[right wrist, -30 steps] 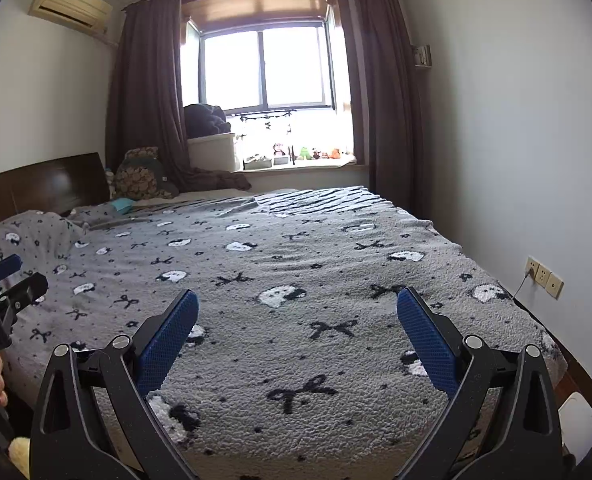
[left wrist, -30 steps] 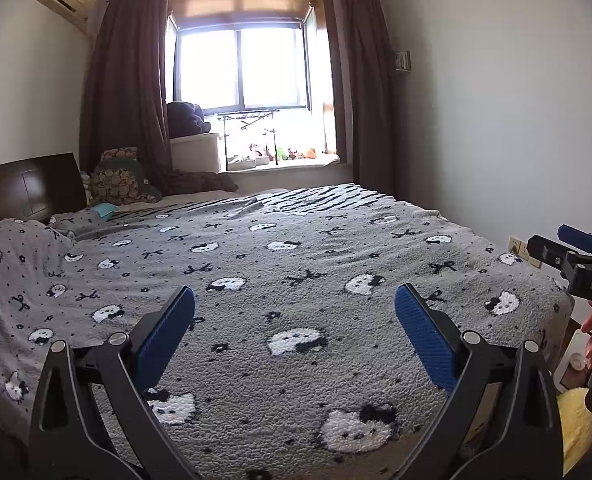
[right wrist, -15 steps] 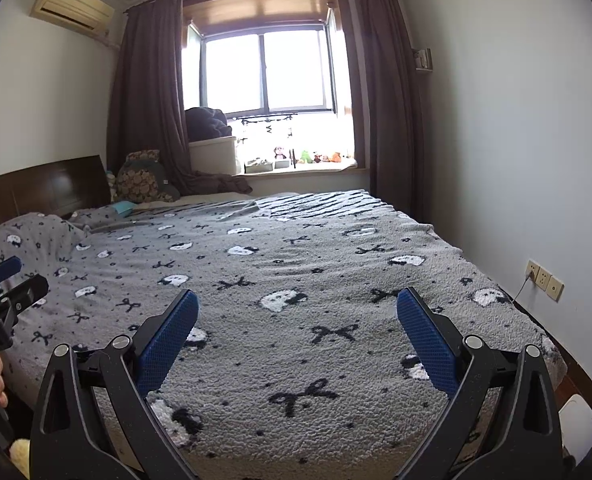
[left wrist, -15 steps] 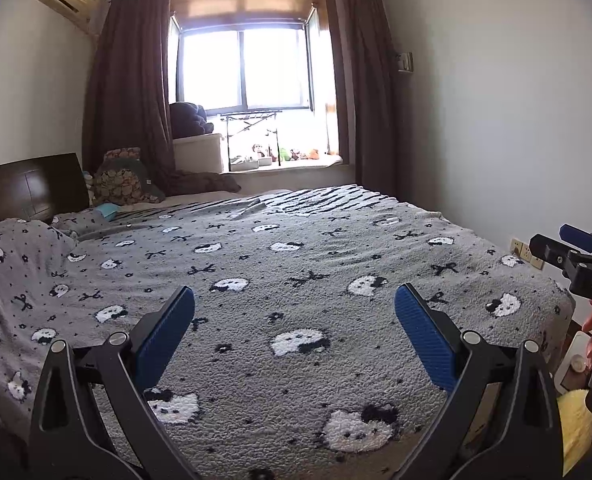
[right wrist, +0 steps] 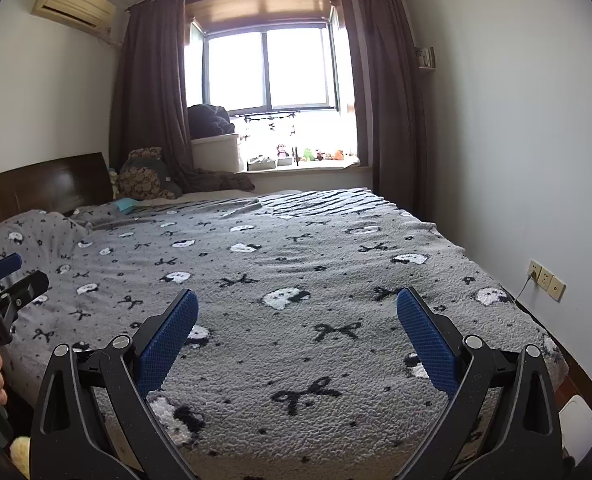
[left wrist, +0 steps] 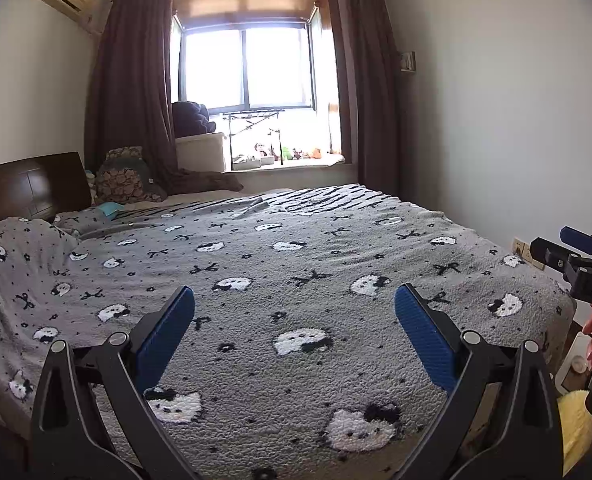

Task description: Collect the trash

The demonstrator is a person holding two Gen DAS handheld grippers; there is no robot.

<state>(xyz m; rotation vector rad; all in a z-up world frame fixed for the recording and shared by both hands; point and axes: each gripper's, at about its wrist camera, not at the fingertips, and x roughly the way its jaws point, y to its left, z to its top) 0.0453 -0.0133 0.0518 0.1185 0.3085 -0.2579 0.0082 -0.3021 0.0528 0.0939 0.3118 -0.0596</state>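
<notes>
We are at the very start, as far as we can judge; nothing has been gathered and neither tool holds anything. Our left gripper (left wrist: 294,312) hangs above the near end of the bed with its blue pads spread wide and only blanket showing between them; our right gripper (right wrist: 297,314) hangs beside it in the same posture, pads wide apart, nothing pinched.

The grey blanket (left wrist: 296,264) with its cat faces and bows covers the whole bed and looks bare of litter — we see no wrapper, tissue or scrap lying on it. The one candidate we can pick out is a small teal thing (right wrist: 124,204) up near the dark headboard (right wrist: 39,188), beside the patterned cushion (right wrist: 141,180); whether it is trash we cannot tell, it is too small and far off. The windowsill (right wrist: 304,166) carries a row of small toys, which we take for keepsakes, not rubbish.

No bin or bag for the trash shows clearly; a white object (right wrist: 580,424) sits on the floor at the right foot of the bed, but what it is we cannot say.

So everything remains — find the trash, reach it, pinch it, and carry it to wherever it is to go.
</notes>
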